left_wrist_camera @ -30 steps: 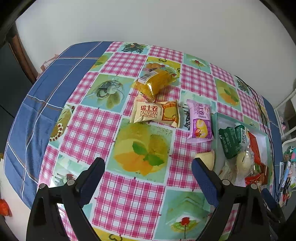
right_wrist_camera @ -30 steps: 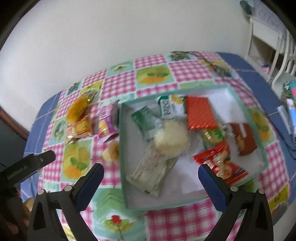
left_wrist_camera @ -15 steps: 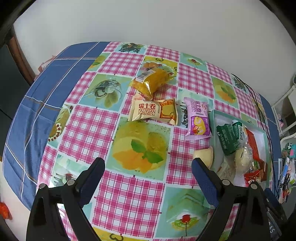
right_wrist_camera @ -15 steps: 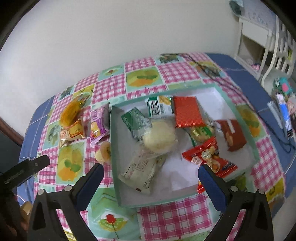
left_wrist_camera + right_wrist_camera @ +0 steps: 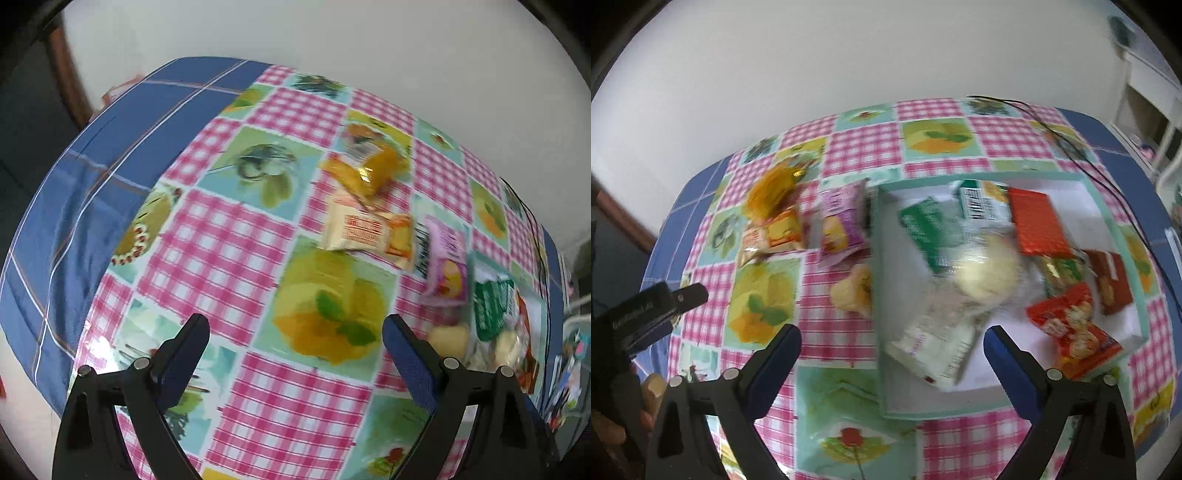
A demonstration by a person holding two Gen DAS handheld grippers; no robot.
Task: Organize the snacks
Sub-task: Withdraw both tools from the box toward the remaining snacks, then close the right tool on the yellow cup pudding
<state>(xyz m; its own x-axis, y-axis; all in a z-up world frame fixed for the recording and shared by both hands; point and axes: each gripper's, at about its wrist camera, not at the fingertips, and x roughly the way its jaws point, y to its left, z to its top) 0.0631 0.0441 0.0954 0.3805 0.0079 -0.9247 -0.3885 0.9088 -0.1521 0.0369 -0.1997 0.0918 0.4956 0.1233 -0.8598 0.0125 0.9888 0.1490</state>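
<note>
Snacks (image 5: 982, 273) fill the box (image 5: 882, 295) ahead of my right gripper (image 5: 892, 345), its empty jaws closing slightly; my left gripper (image 5: 295, 339) gapes empty.

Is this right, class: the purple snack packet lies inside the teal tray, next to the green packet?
Not quite. The right wrist view shows the purple snack packet lying on the tablecloth, just outside the teal tray. The green packet is inside the tray.

Left tool (image 5: 295, 334) wide, empty, above tablecloth (image 5: 236, 251).
</note>
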